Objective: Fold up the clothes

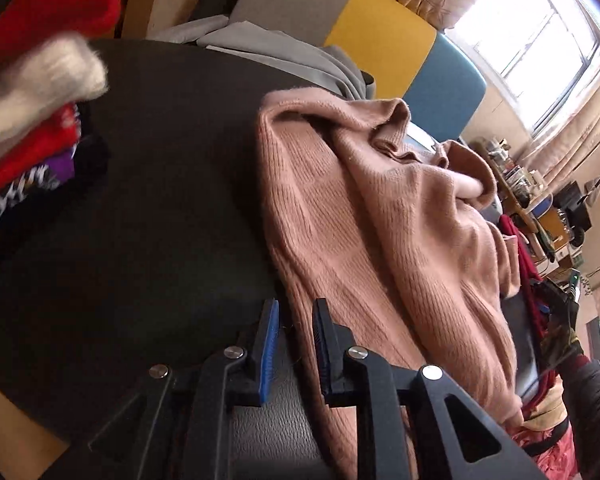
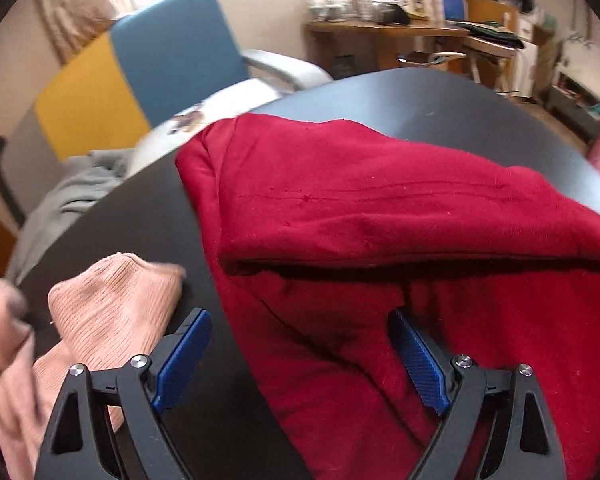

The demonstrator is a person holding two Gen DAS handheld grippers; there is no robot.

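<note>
A pink ribbed knit sweater (image 1: 380, 220) lies crumpled on the dark round table (image 1: 160, 200); its left edge passes between the jaws of my left gripper (image 1: 298, 320), which stand narrowly apart around that edge. In the right wrist view a dark red garment (image 2: 400, 216) lies bunched on the table (image 2: 148, 224), and my right gripper (image 2: 300, 340) is wide open over its near edge, with nothing held. A part of the pink sweater (image 2: 112, 312) lies beside the left finger (image 2: 184, 356).
A pile of red, white and patterned clothes (image 1: 32, 92) sits at the table's left. A grey cloth (image 1: 284, 52) lies on the sofa with yellow and blue cushions (image 1: 380, 36) behind the table. A cluttered wooden desk (image 2: 388, 32) stands at the far wall.
</note>
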